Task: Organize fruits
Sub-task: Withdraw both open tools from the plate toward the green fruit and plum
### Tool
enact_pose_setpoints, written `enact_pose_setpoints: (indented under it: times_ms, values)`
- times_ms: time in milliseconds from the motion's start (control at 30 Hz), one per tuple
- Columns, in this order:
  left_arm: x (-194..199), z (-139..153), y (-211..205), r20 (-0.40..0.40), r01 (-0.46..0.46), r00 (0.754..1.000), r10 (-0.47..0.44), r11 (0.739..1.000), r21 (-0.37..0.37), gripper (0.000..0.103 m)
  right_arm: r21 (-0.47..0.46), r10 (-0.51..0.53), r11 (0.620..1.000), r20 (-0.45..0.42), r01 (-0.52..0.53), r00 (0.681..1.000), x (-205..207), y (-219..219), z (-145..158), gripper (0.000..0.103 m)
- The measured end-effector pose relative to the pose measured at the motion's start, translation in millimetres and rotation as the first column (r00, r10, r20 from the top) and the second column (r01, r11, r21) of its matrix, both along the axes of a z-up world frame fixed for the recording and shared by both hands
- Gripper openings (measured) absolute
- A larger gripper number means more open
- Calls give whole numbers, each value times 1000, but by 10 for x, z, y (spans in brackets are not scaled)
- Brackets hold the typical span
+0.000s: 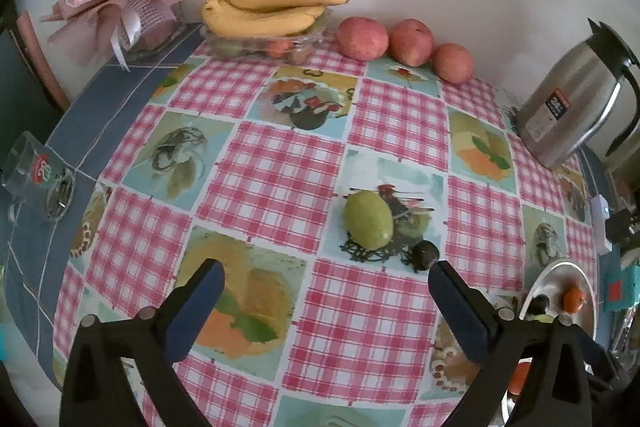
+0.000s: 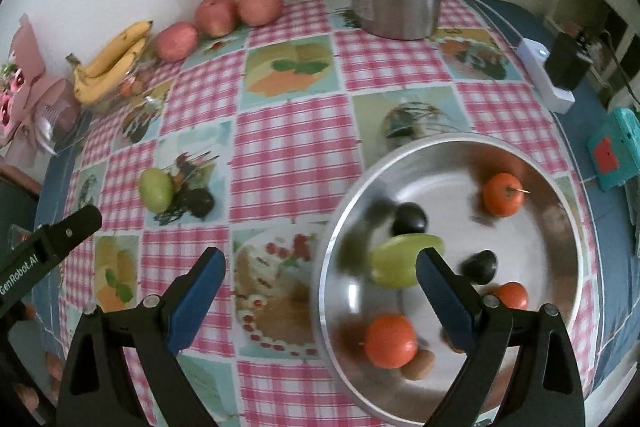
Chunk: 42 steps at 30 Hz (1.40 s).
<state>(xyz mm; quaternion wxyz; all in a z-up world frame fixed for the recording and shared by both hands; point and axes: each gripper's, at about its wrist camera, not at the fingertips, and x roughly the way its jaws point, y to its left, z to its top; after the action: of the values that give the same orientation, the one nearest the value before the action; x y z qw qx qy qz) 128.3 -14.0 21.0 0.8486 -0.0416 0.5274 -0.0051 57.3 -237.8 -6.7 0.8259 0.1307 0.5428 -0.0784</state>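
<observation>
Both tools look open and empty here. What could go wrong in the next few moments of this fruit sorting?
The green fruit and the small dark fruit lie close together on the tablecloth, so the open left tool could knock the dark one rolling while closing on the green. The metal bowl holds several round fruits and looks blurred; the open right tool above its rim could bump it.
</observation>
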Motion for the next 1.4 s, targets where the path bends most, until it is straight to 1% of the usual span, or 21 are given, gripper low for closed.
enact_pose_setpoints:
  times_ms: [433, 633, 767, 867, 1067, 1300, 1400]
  values:
    - [84, -92, 155, -28, -33, 999, 32, 999, -20, 103, 4, 62, 998, -23, -62, 998, 156, 324, -83, 96]
    - [157, -188, 177, -50, -38, 998, 36, 998, -45, 103, 32, 70, 997, -50, -68, 996, 278, 419, -186, 96]
    - [205, -235, 213, -55, -51, 997, 47, 996, -75, 103, 30, 78, 997, -58, -76, 995, 381, 491, -229, 96]
    - [235, -258, 242, -56, -69, 996, 65, 994, -81, 103, 35, 90, 996, -71, -88, 993, 476, 545, -268, 96]
    - [303, -370, 285, -87, -81, 994, 73, 993, -87, 103, 20, 98, 995, -100, -97, 990, 662, 623, -366, 96]
    - [405, -517, 311, -130, -87, 989, 76, 993, -82, 103, 15, 115, 993, -139, -114, 984, 838, 716, -551, 96]
    - [446, -567, 326, -146, -91, 986, 78, 992, -86, 103, 0, 124, 992, -151, -125, 981, 892, 751, -622, 96]
